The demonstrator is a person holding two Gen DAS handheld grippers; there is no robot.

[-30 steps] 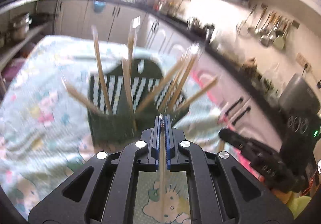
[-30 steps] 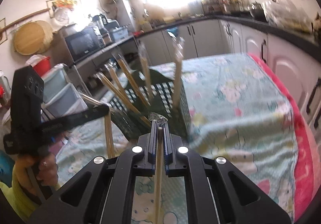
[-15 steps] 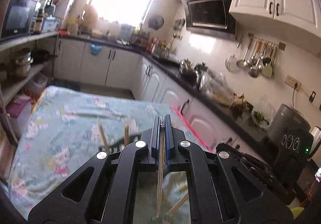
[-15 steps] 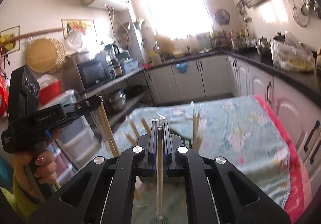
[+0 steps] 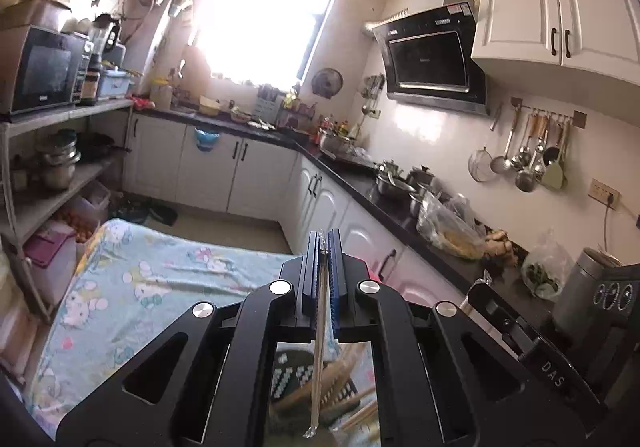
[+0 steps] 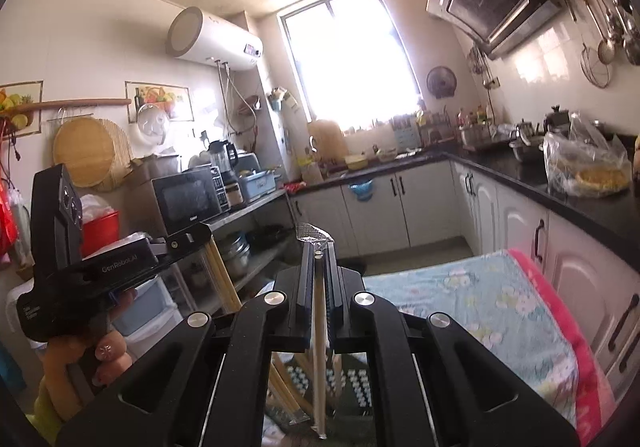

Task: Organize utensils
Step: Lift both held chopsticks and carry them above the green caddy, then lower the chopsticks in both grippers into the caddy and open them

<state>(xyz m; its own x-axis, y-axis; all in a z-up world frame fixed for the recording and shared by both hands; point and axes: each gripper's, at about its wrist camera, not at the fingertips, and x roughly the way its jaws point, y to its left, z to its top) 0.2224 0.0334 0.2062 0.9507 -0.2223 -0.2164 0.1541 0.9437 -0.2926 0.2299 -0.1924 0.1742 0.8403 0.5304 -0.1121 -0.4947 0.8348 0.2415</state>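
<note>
My left gripper (image 5: 322, 243) is shut on a wrapped wooden chopstick (image 5: 318, 359) that hangs down through the frame. Below it the dark green slotted utensil basket (image 5: 296, 371) holds several chopsticks. My right gripper (image 6: 318, 253) is shut on another wrapped chopstick (image 6: 319, 359), held above the same basket (image 6: 352, 379). In the right wrist view the left gripper (image 6: 188, 237) appears at the left, with its chopstick (image 6: 222, 279) hanging down. The right gripper's body (image 5: 516, 331) shows at the lower right of the left wrist view.
The basket stands on a table under a light blue cartoon-print cloth (image 5: 160, 287). White cabinets and a black counter (image 5: 360, 183) run along the right and far walls. A shelf with a microwave (image 5: 44, 71) stands at the left.
Both grippers have risen well above the basket and tilted up toward the room. Each has kept its chopstick.
</note>
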